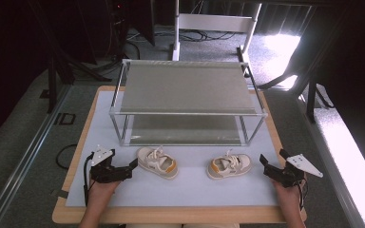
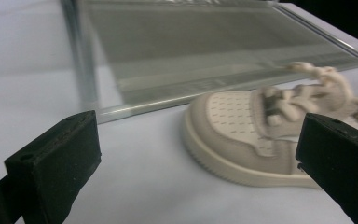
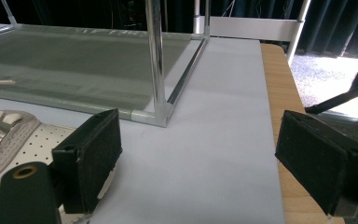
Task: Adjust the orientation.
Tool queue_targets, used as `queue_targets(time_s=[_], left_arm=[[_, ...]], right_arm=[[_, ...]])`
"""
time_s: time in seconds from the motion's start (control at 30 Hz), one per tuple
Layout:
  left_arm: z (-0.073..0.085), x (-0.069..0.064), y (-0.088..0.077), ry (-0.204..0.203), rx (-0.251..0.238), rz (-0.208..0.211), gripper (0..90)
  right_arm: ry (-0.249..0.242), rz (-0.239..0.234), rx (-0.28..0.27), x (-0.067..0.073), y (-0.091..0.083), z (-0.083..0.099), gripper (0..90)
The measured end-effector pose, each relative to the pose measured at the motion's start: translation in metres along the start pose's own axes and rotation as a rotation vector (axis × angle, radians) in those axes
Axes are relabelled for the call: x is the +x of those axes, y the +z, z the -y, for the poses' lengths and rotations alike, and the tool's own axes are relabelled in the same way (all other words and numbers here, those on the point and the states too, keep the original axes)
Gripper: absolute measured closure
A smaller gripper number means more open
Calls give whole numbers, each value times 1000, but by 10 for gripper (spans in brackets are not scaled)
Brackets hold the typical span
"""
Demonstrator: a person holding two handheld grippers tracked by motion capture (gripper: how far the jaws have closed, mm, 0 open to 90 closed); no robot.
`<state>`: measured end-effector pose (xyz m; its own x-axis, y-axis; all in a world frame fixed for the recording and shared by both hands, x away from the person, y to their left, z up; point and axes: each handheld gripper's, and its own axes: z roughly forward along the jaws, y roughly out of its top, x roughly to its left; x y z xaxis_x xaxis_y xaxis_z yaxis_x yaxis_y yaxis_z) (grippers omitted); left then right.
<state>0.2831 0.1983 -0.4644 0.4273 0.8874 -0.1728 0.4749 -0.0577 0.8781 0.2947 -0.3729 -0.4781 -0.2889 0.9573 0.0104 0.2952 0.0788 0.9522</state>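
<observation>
The left claw (image 1: 134,165) in the high view rests low on the bench (image 1: 171,216) with its jaws spread wide and nothing between them, just beside the left shoe (image 1: 157,162). The right claw (image 1: 264,162) sits at the far right, also spread wide and empty, near the right shoe (image 1: 229,166) but apart from it. Both shoes lie on the white mat (image 1: 180,187) in front of the metal rack (image 1: 185,100). The left shoe's long axis runs slantwise, its orange heel toward the lower right and its toe toward the upper left; the right shoe mirrors it, orange heel to the left. The person's hands are cut off by the lower edge.

In the left gripper view, the left claw (image 2: 198,154) stands wide, both black jaws cut off at the bottom. The left shoe (image 2: 256,135) lies between and beyond them, its perforated toe pointing left and its heel hidden behind the right-hand jaw. The laces are blurred. The rack's lower shelf (image 2: 205,46) lies behind.

In the right gripper view, the right claw (image 3: 198,163) is wide and empty. Part of the right shoe (image 3: 9,135) shows at the left edge, mostly cut off and partly behind the jaw, so its direction is hard to make out. A rack post (image 3: 154,60) rises ahead.
</observation>
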Motion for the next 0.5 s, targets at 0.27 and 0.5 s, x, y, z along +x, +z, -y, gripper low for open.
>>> queue_targets(time_s=[0.27,0.5], left_arm=[[-11,-25,8,49,2,31,23],[-20,-48,17,83,19,65,46]], right_arm=[[0,0,1,0,0,0,142],[-2,-2,-1,0,0,0,146]])
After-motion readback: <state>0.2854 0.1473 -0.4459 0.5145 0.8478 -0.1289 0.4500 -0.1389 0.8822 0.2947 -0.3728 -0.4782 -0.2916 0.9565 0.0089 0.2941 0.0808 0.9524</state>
